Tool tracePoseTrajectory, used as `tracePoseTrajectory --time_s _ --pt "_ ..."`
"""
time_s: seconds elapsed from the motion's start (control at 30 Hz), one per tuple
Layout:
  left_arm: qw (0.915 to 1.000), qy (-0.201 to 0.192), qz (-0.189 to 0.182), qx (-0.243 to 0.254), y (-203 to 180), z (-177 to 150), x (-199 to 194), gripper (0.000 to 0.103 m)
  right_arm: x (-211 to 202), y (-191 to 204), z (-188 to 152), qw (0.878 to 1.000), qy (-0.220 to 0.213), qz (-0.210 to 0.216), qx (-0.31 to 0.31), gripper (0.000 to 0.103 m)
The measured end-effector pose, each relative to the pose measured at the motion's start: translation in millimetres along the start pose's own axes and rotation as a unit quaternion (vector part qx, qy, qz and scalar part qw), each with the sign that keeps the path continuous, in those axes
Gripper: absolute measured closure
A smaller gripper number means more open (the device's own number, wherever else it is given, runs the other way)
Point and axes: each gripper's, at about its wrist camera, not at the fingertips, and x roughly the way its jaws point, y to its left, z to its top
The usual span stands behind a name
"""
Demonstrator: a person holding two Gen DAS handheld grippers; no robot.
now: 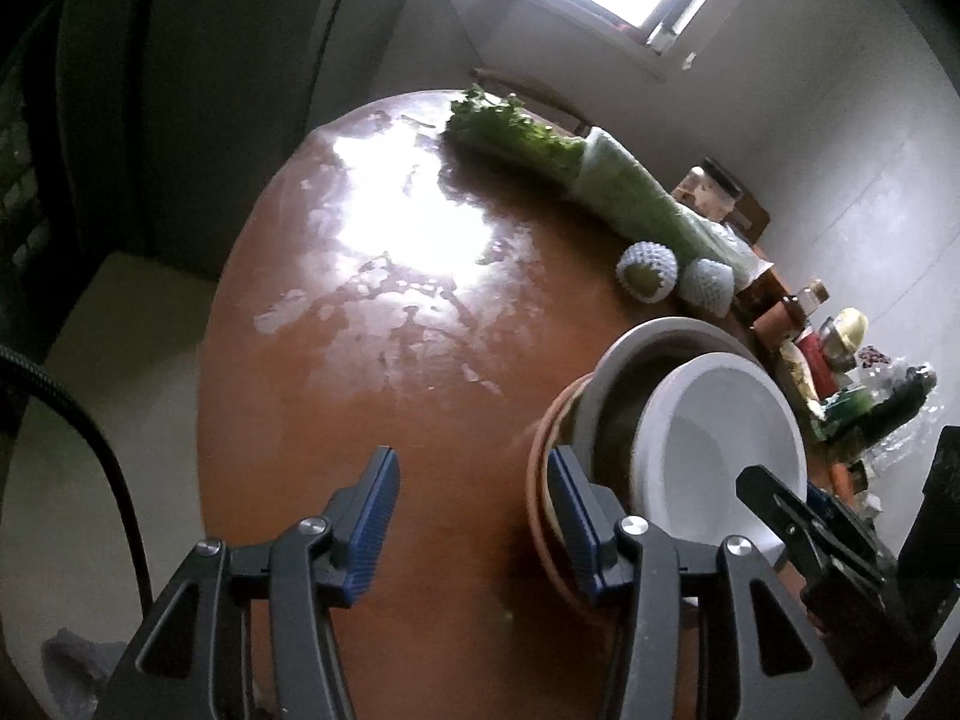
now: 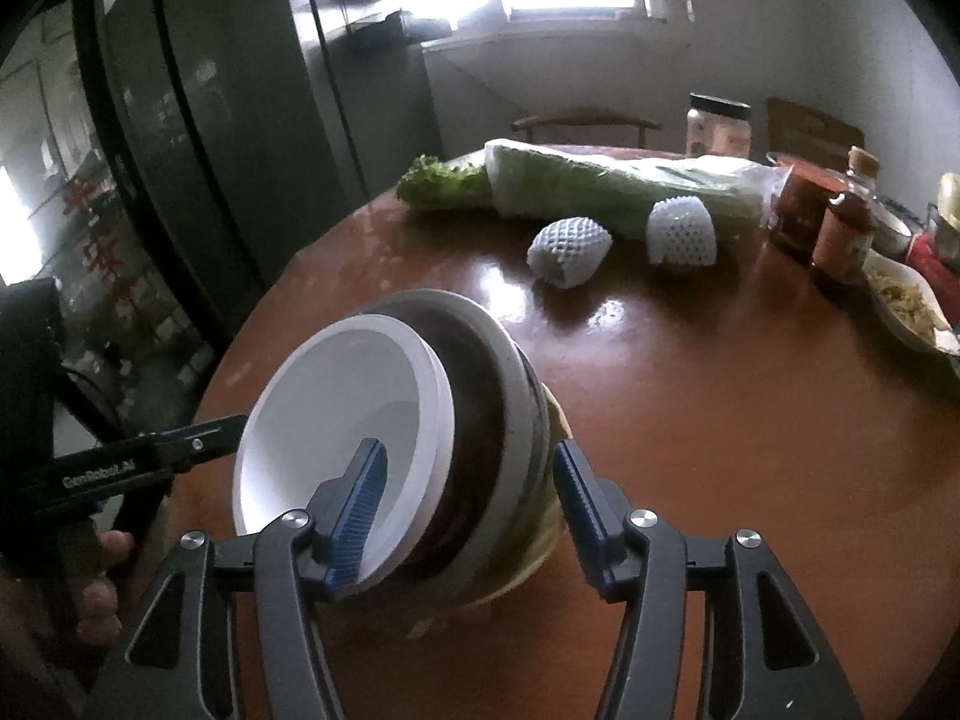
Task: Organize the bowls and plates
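Now the white bowl [image 2: 336, 420] sits on top of the stack, tilted toward the left side, inside a grey bowl with a dark inside [image 2: 504, 396]; under them lie tan plates [image 1: 543, 456], and the whole stack stands on the round brown counter [image 2: 690, 420]. The right tongs [image 2: 468, 516] are open, with the left finger over the inside of the white bowl and the right finger just beside the outer wall of the grey bowl, so they stand around the stack without pressing it. The left tongs [image 1: 474, 516] are open too and hold nothing; their right finger is just beside the edge of the tan plates. Farther on the counter lie a wrapped cabbage [image 2: 612, 186], leafy greens [image 2: 444, 180] and two fruits in white foam nets [image 2: 570, 252], well apart from the stack. Jars and bottles [image 2: 840, 228] stand at the right edge.
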Motion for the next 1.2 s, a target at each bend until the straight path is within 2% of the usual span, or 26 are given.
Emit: tracePoseTrajectory --time_s 0.13,0.37,0.63,1.2 --pt "0.9999 -0.001 -0.002 0.013 -7 4 1 0.052 10 2 1 1.0 0.01 -0.006 0.001 0.041" --pt "0.9998 0.009 -0.013 0.008 -4 11 14 0.052 23 3 2 1.0 0.029 -0.007 0.001 0.041" --pt "0.9998 0.008 -0.019 0.001 0 15 22 0.052 30 6 5 0.999 0.027 -0.019 -0.012 0.04" --pt "0.9981 0.026 -0.011 0.055 -39 6 41 0.052 22 -19 2 0.999 0.02 -0.048 -0.004 0.041"
